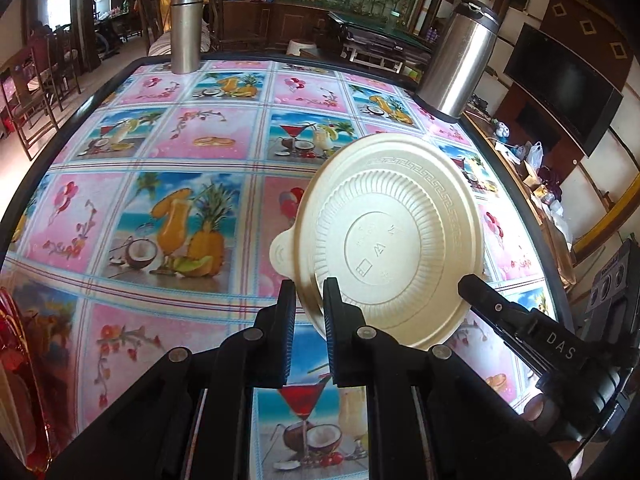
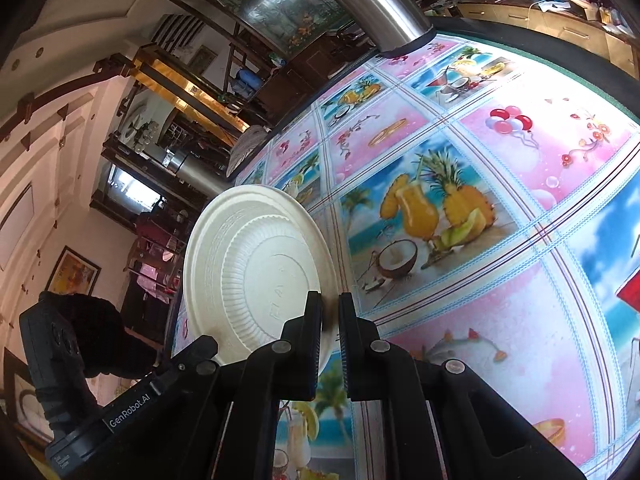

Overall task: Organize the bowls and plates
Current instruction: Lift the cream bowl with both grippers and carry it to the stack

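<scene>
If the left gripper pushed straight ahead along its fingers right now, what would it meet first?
The left gripper is already shut on the cream plate's rim, so the plate is in its way at once. Beyond it, the line probably runs over the patterned tablecloth; depth is unclear.

Dark wood furniture (image 1: 248, 20) — wall television (image 1: 560, 84)

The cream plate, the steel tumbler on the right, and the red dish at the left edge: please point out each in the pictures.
cream plate (image 1: 396, 240): left wrist view, on its ribbed underside.
steel tumbler (image 1: 458, 64): left wrist view, on its brushed side wall.
red dish (image 1: 28, 364): left wrist view, on its glossy rim.
</scene>
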`<state>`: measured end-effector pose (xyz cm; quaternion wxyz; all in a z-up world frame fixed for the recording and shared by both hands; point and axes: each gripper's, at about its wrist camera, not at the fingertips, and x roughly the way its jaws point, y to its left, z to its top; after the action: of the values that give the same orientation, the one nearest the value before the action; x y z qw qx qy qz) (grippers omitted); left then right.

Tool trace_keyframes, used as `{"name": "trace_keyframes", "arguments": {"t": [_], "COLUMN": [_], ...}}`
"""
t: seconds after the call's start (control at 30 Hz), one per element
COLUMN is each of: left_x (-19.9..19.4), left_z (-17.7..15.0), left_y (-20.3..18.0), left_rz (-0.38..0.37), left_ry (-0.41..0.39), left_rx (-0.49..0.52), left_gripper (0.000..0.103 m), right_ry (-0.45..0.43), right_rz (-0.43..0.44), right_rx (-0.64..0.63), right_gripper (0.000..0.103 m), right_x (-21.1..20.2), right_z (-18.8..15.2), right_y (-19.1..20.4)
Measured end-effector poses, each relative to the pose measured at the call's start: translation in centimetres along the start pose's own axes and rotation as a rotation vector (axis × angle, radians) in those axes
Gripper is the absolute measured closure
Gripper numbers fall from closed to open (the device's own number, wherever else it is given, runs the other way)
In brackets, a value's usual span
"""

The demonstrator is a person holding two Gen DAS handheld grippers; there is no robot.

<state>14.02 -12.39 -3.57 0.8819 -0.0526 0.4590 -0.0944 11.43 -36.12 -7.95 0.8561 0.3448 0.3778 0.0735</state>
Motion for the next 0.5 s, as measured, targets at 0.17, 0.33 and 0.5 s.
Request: {"name": "trace_keyframes", "arguments": {"t": [0.17,0.33,0.5], "left_x": [-2.1,-4.0,-5.9], "left_z": [-1.2,-2.0,-2.9], "left_y": [2.0,3.7,5.4], "left_rz": [0.044,0.064,0.085], "left_ry": [-0.039,-0.066,-0.089], "left_rx": [-0.009,-0.019,-0.033], "left_gripper": [0.091,0.091,0.091], "right_ry": [0.01,0.009,0.008], "right_rz": [0.036,0.07,0.104], "right_rx": [-0.036,-0.059,-0.069], "right_gripper": [0.094,0.094,0.094], "right_x": [0.5,0.8,1.0], "right_z": [-2.1,-3.8,-5.2], "right_y": [2.1,4.0,5.8]}}
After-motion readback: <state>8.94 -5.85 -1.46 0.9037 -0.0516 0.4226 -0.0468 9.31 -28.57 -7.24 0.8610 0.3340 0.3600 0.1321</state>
